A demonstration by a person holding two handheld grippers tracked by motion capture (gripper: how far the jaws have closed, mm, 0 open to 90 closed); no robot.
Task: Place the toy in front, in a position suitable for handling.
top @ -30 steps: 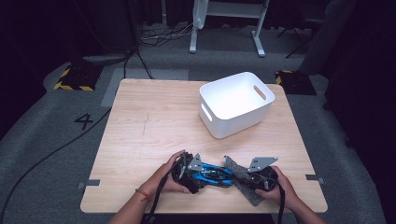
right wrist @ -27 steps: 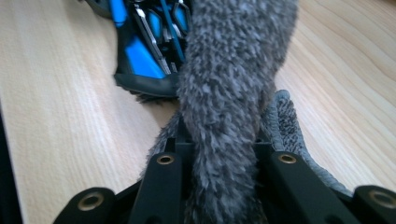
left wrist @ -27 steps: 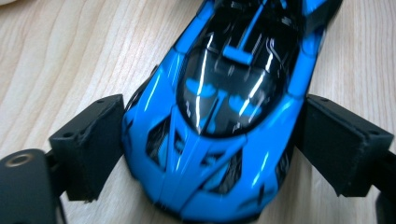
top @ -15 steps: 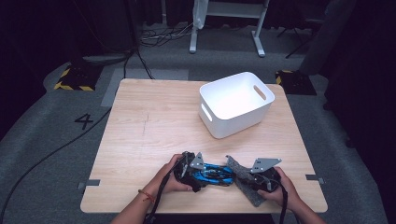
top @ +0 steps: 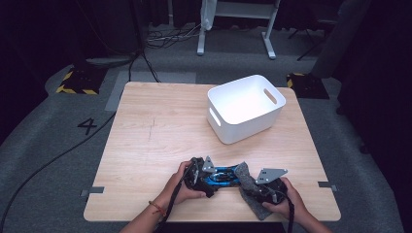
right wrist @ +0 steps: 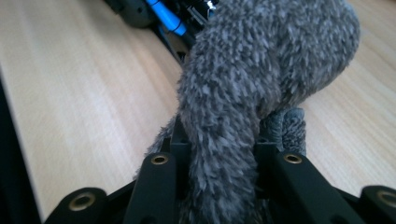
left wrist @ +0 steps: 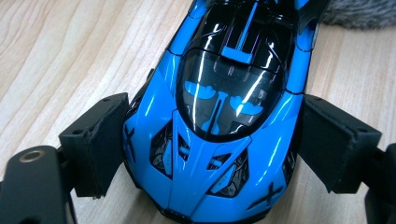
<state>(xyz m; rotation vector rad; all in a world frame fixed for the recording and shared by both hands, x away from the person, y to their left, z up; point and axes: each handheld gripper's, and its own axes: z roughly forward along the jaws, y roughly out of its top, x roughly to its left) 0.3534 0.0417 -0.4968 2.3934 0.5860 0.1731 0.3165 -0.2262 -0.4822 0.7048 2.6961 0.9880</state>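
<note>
The blue toy car [left wrist: 224, 116] has a glossy, hard shell with black glass and sharp sculpted lines. It lies on the desk [top: 160, 131] near the front edge, at about 6 o'clock of the desk in the high view, between the two hands. Its nose points to the left hand-held gripper [left wrist: 210, 140]. The black jaws of this gripper stand wide, one on each side of the nose. The foam-like pads [left wrist: 100, 144] are just beside the car's flanks, and I cannot tell if they really press on it.

At 3 o'clock from the car, touching its rear end, there is the grey cloth [right wrist: 243, 93]. It is soft and fluffy, with short shaggy fibres, and it hangs in a rounded fold. The right hand-held gripper [right wrist: 224, 154] has its jaws nearly together, with the cloth pinched between them; they have just been opening a little. A loose end of the cloth lies on the desk beside the right hand [top: 291, 204].

The desk is pale wood with fine grain and rounded corners. A white plastic bin [top: 245, 108], smooth, with slot handles, stands at 1 o'clock from the car, well apart. Between them, and at the whole left half, the wood is bare and gives free room. The front edge is close behind the hands.
</note>
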